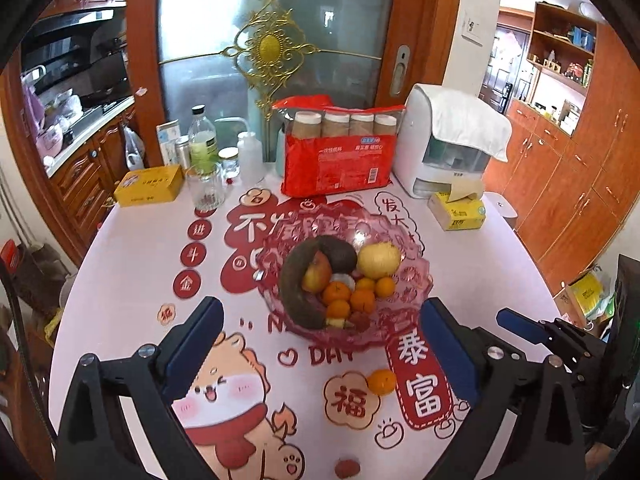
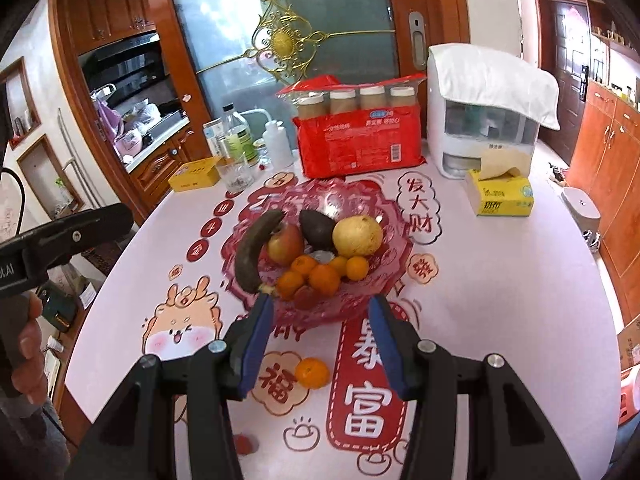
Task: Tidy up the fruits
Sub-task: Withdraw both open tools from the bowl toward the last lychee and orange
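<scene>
Pink glass fruit bowl (image 1: pixel 416 280) at the middle of the table (image 1: pixel 120 264), holding a darkened banana (image 1: pixel 292 280), an apple (image 1: pixel 318 274), an avocado (image 2: pixel 316 228), a yellow pear (image 1: pixel 378 258) and a cluster of mandarins (image 1: pixel 352 294). One loose mandarin (image 1: pixel 382 382) lies on the tablecloth between the bowl and the near edge; a small red fruit (image 1: pixel 347 469), possibly a lychee though the view is poor there, lies closer still to the near edge. Left gripper (image 1: pixel 320 344): jaws spread wide, nothing between them. Right gripper (image 2: pixel 320 340): jaws part-way apart, empty, with the loose mandarin seen beyond them on the cloth.

Step in hand, as judged: between placements, both claws raised clear of the bowl, two fruits outstanding. The next move calls for lowering one claw over the loose mandarin, straddling it and closing gently on its round sides, then carrying it to a free spot at the bowl's near rim.
</scene>
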Tool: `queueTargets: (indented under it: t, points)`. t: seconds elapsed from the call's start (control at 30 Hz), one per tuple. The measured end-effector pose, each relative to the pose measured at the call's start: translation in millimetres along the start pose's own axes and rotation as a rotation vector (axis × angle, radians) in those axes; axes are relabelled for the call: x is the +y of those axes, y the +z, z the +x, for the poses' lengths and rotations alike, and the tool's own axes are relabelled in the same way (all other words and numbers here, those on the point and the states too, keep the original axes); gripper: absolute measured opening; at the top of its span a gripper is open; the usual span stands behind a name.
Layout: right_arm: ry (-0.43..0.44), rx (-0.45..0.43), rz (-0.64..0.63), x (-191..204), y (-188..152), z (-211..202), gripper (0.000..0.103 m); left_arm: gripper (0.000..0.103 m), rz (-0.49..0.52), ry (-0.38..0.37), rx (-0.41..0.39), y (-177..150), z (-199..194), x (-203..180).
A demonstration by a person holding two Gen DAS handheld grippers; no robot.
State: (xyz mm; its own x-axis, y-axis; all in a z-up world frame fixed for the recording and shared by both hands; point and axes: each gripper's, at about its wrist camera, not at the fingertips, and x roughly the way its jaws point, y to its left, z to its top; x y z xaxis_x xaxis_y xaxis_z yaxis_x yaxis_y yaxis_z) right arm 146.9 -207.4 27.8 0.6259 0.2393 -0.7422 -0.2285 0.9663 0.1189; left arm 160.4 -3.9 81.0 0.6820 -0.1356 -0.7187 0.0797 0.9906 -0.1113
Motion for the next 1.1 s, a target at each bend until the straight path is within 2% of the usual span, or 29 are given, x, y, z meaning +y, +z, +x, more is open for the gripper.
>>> queueTargets:
  t: [0.13,0.27,0.43,0.57,0.77,0.83,1.1]
  points:
    - [0.001,0.009,-0.014,3.4,-15.6,-0.4,0.05,0.098,-0.008,0.007,-0.001,-23.8,-2.8,0.0]
    - [-0.002,0.014,-0.018,5.4,-35.3,2.5,0.05,0.098,-0.018,0.012,0.034,-62.7,8.4,-1.7]
    - [-0.016,0.038,0.001,-0.3,-65.5,14.4,0.05,0.098,-0.035,0.016,0.156,-127.3,41.4,-2.9]
    - [-0.021,0.102,0.03,-8.7,-91.4,33.0,0.05,0.098,-0.04,0.024,0.237,-172.6,65.8,-4.0]
    - [-0.028,0.151,0.052,-13.5,-115.1,49.4,0.05,0.084,-0.081,-0.021,0.315,-209.2,88.1,-7.9]
    - [-0.028,0.161,0.053,-13.9,-118.5,52.6,0.05,0.074,-0.083,-0.032,0.332,-214.4,92.5,-11.3]
    - [-0.023,0.18,0.052,-11.2,-124.2,68.4,0.05,0.046,-0.095,-0.065,0.372,-230.0,106.7,-18.0]
